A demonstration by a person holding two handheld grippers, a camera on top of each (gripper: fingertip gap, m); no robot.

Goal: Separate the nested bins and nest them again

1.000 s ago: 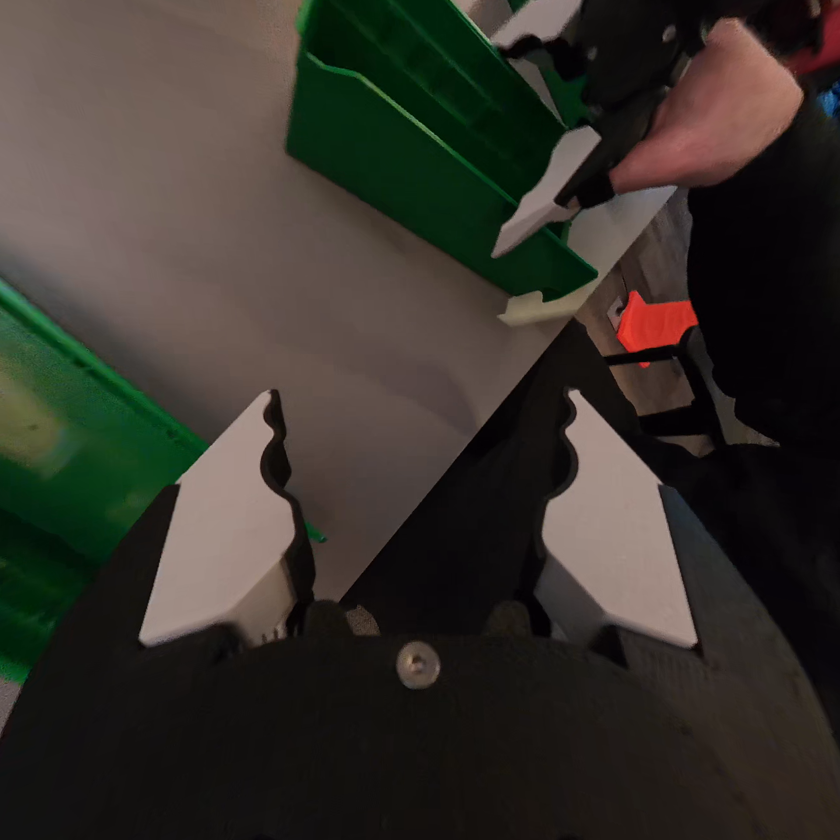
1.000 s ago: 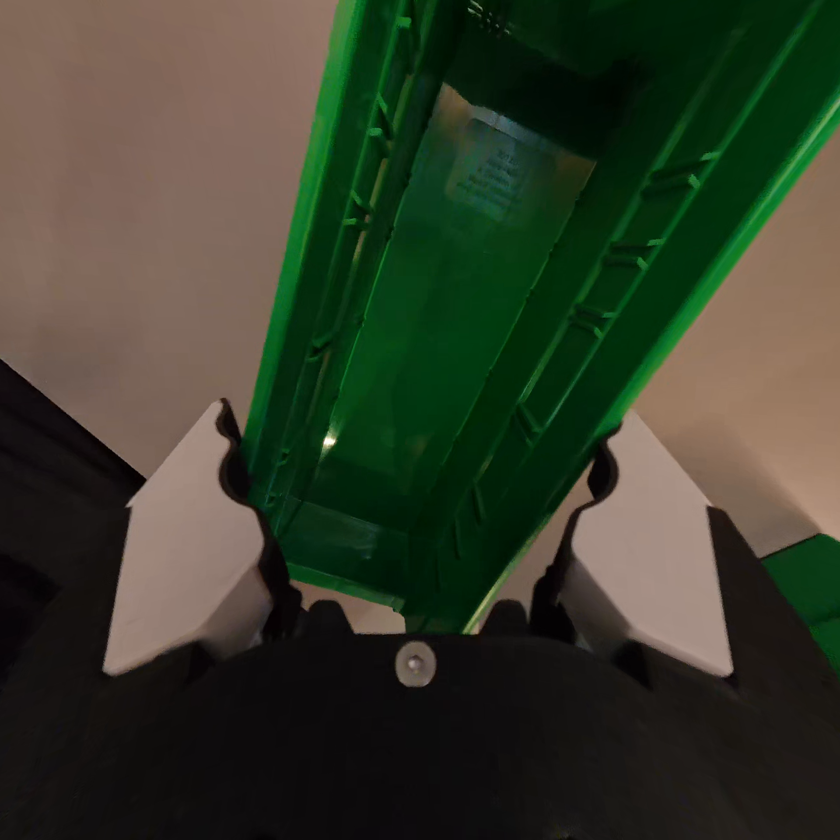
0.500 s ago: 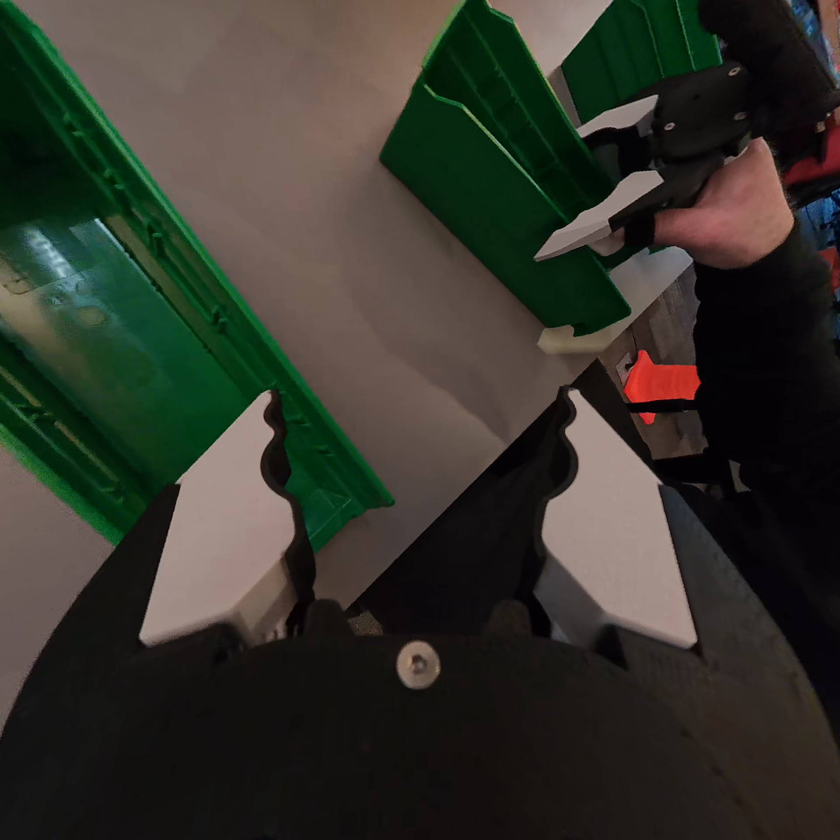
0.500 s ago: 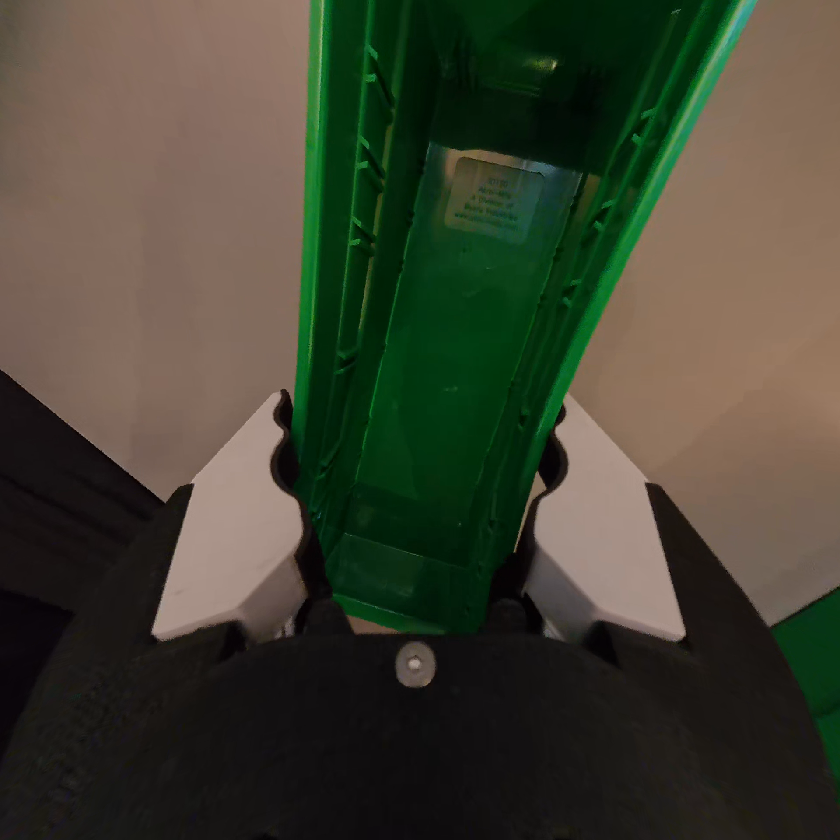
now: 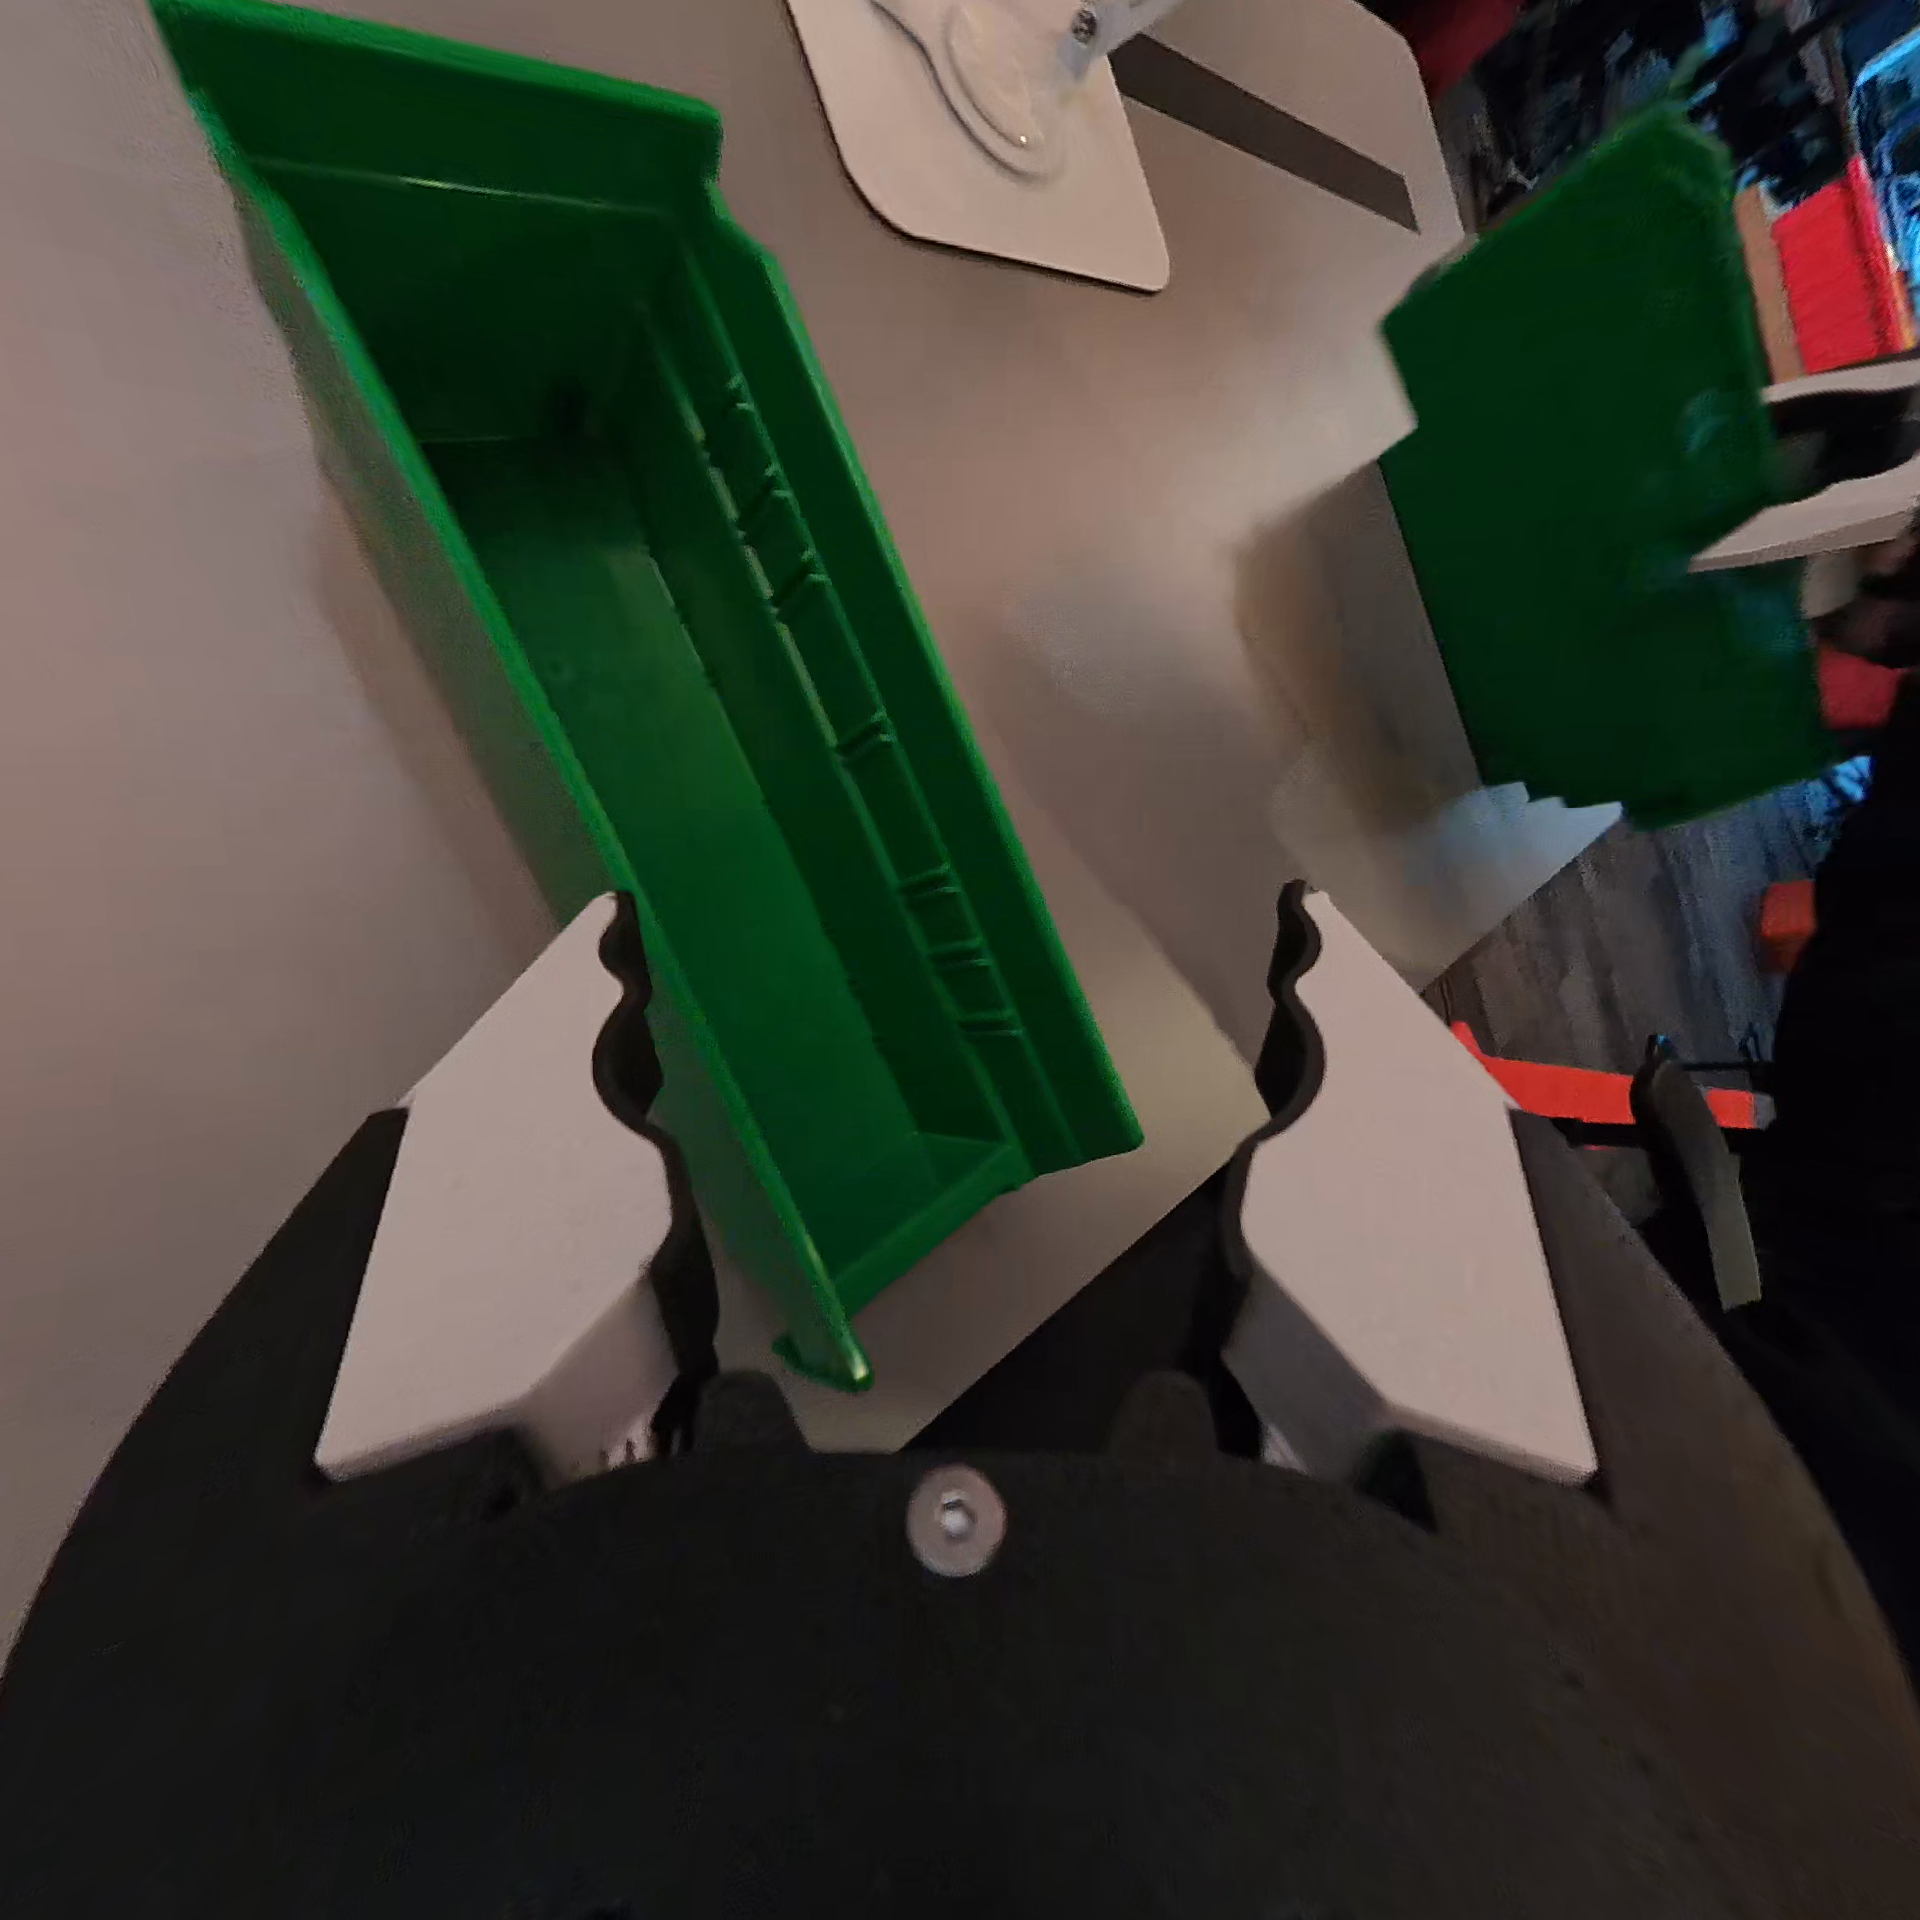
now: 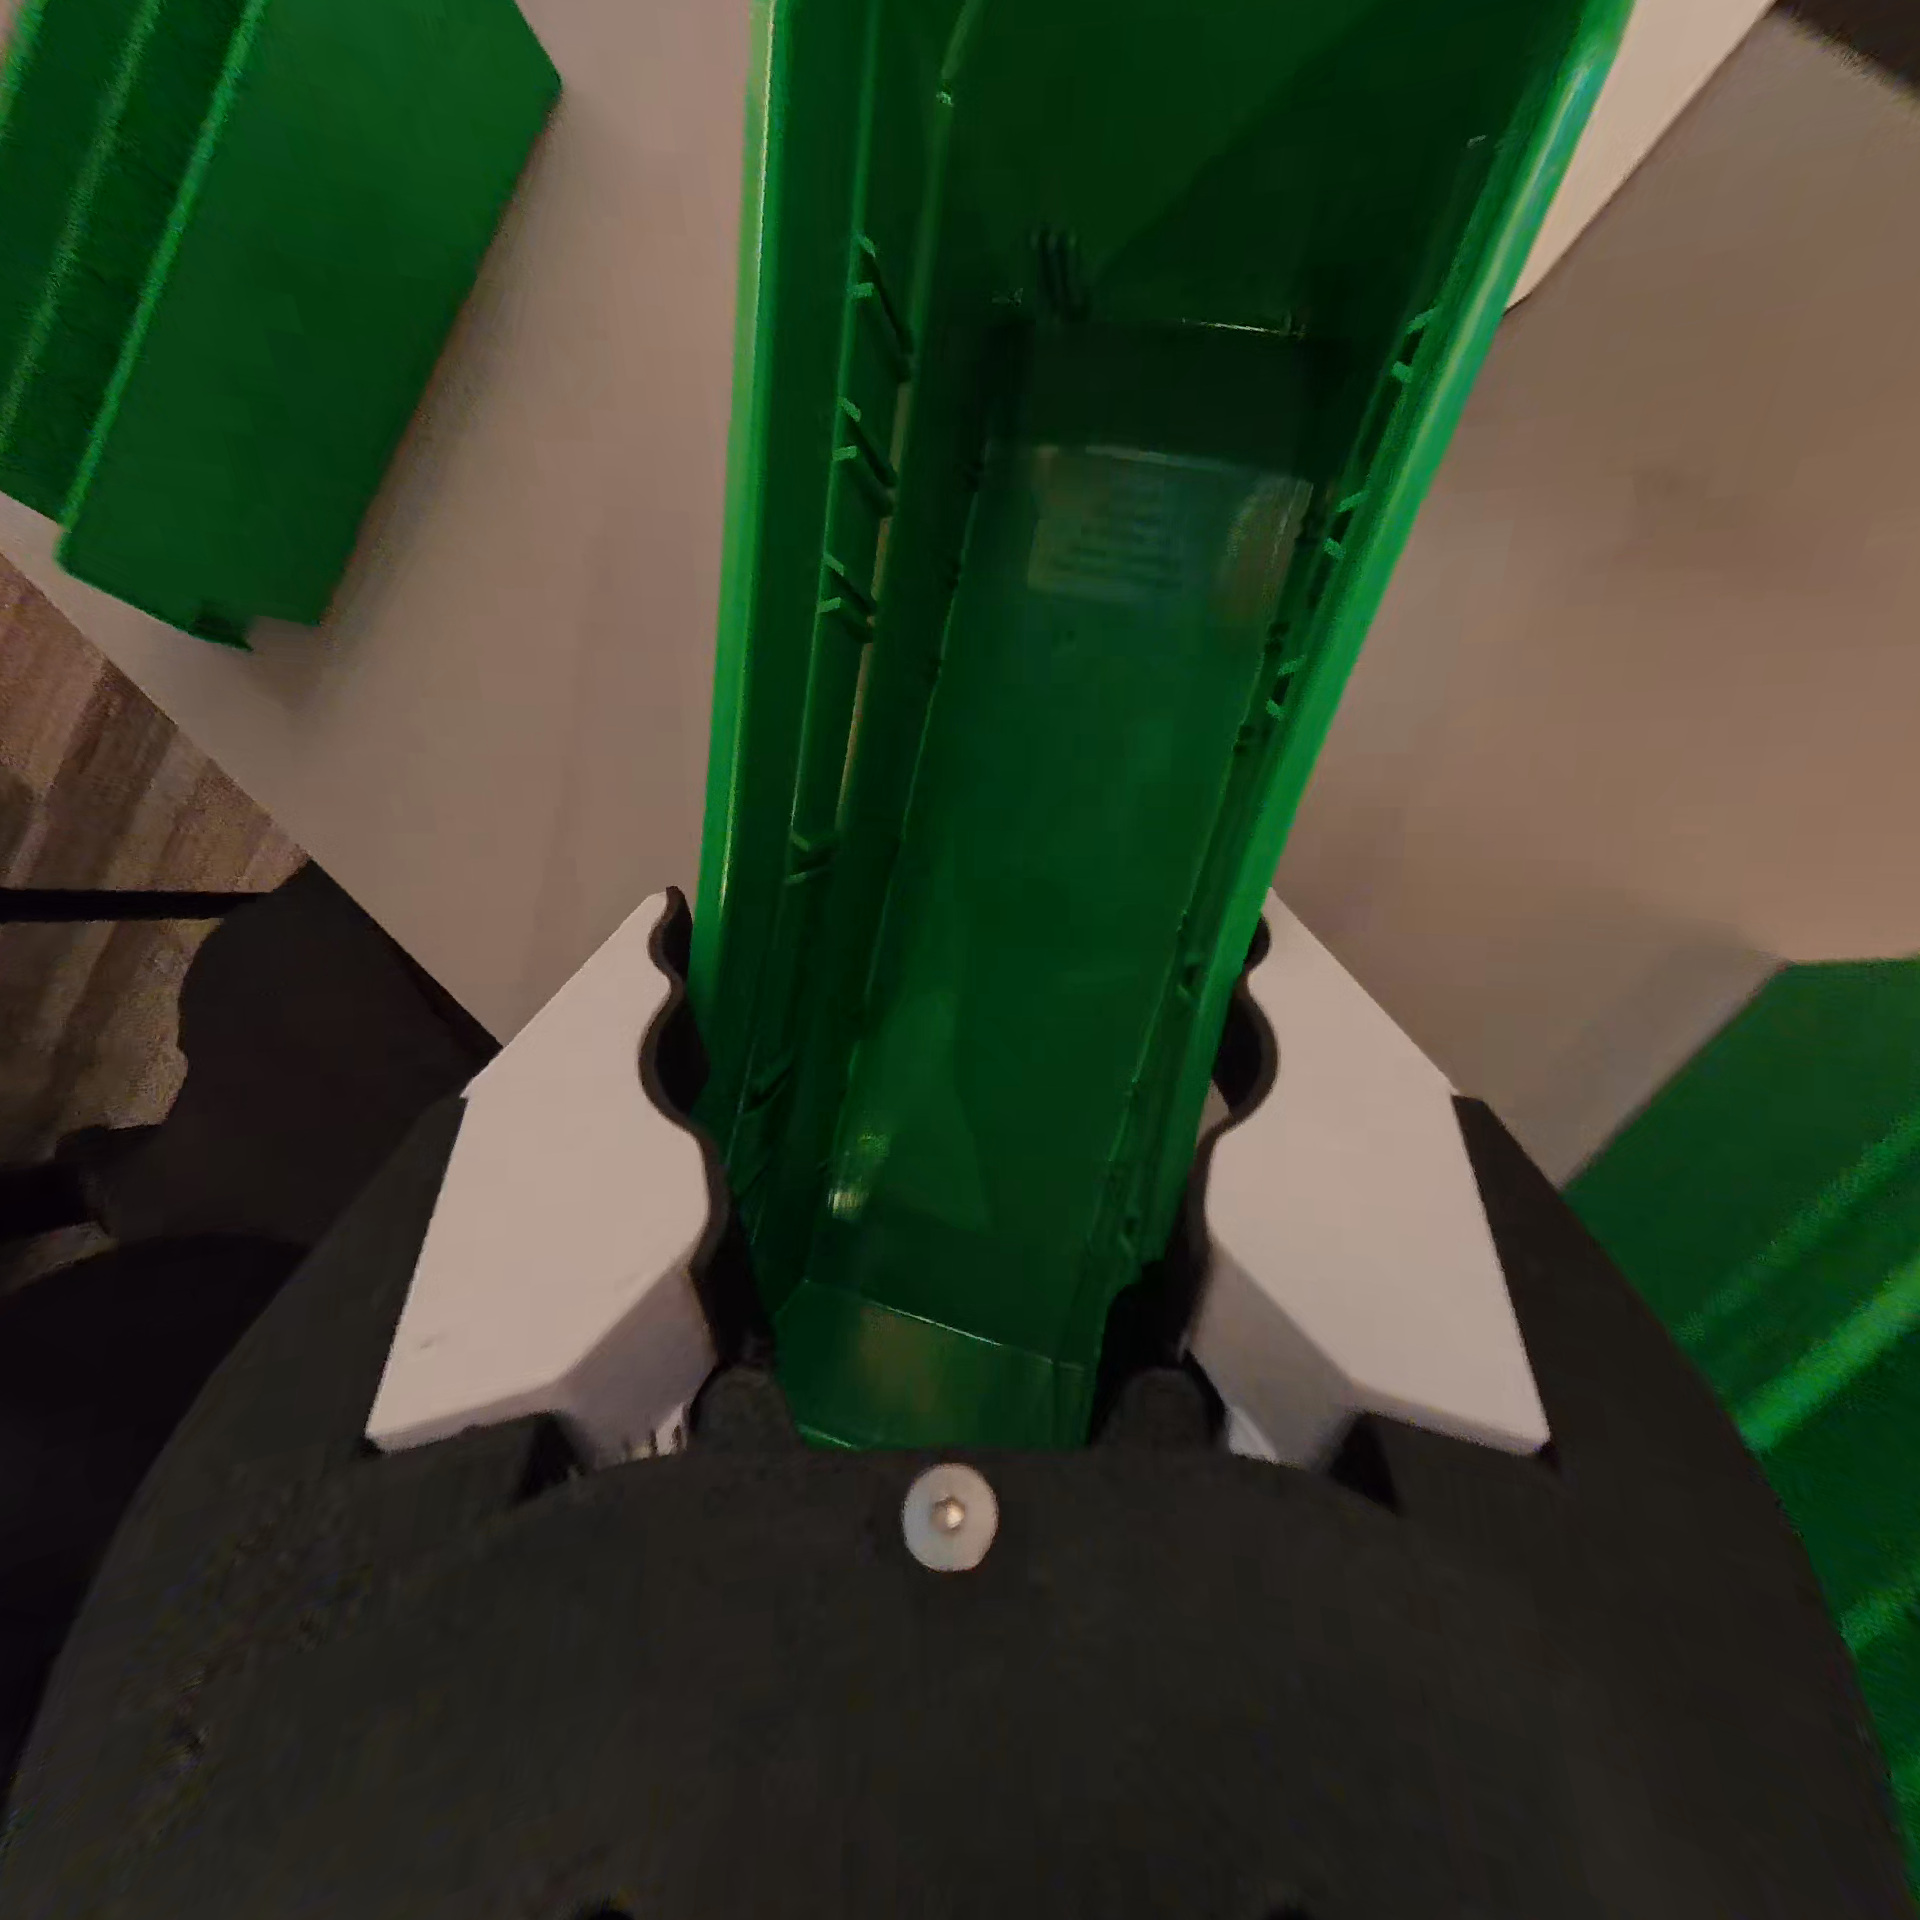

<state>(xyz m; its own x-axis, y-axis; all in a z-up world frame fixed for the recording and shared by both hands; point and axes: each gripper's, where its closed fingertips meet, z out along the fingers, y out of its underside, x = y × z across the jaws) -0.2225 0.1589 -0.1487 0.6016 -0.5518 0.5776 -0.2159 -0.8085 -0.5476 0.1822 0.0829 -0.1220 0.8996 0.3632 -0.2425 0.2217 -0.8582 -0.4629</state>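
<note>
With the right gripper (image 6: 961,1132) clamped across its green bin (image 6: 1091,727) and the left gripper (image 5: 951,1122) spread empty, keep that bin level while lowering it squarely into the open bin (image 5: 665,623) on the table (image 5: 125,727).

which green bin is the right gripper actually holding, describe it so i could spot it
Start at the pale table, where several long green bins sit. The held bin is the narrow open one running straight out between the right gripper fingers, its sides pinched by both. Unlike the bin lying apart to its left, it shows a pale label on its inner floor.
</note>
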